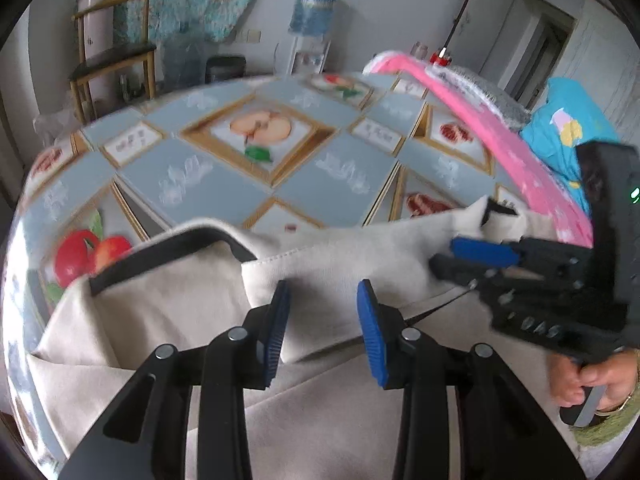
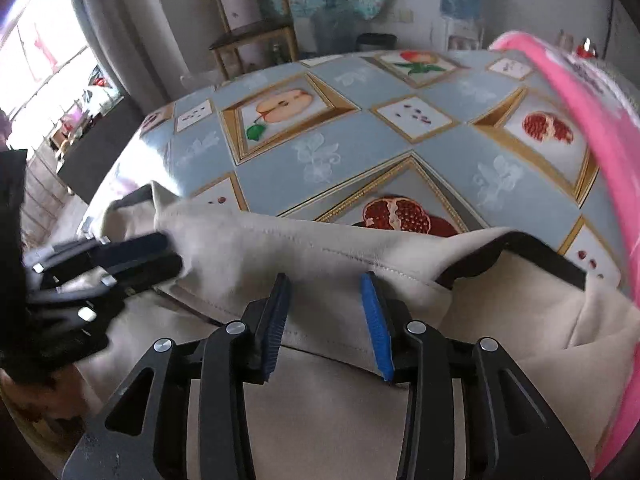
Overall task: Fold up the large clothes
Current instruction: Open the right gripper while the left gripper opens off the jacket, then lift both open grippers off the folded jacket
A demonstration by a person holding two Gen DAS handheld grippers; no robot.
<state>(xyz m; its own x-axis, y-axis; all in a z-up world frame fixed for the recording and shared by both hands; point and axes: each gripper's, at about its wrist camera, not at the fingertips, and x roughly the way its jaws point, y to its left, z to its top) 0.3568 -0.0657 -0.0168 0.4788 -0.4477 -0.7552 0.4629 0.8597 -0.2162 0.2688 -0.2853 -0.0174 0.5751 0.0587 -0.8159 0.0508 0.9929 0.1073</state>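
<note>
Table (image 1: 248, 184) is seen from the left wrist, covered in a blue fruit-print cloth, with a wooden chair (image 1: 116, 56) and a water dispenser (image 1: 312, 28) behind. Beige garment (image 1: 168, 320) is spread at the near edge; left gripper (image 1: 323, 320) is held spread above a fold. From the right wrist, right gripper (image 2: 326, 316) is likewise spread over the hem, with a pink cloth (image 2: 600, 128) alongside.

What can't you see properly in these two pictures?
- Beige garment: its near part is cut off by the bottom edge and hidden under the left tongs.
- Person's hand, left wrist view: mostly cut off by the lens rim.
- Water dispenser, right wrist view: blurred, small.
</note>
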